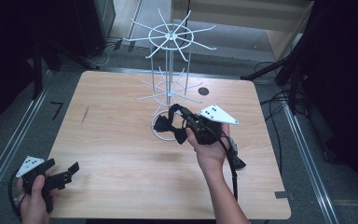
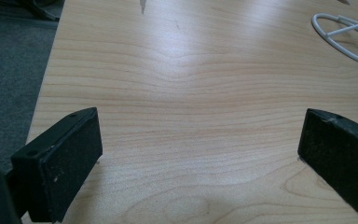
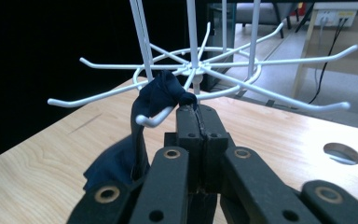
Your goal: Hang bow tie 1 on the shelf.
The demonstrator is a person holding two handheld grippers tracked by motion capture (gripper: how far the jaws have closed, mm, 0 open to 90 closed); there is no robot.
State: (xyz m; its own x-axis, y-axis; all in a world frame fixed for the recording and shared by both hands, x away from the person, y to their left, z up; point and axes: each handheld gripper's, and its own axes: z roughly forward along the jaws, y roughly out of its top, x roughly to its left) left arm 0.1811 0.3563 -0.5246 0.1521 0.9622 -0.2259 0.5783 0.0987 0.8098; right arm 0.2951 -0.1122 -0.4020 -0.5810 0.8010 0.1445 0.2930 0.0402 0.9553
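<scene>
While its jaws clench a dark bow tie (image 3: 161, 95), the right gripper (image 3: 196, 109) holds it against a white wire rack's (image 1: 170, 65) lower hooks.
Left gripper (image 1: 60, 173) rests released at the table's (image 1: 121, 140) near-left corner.

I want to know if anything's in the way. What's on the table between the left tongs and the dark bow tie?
Nothing: bare wooden table lies between the left tongs and the bow tie in the high view.
</scene>
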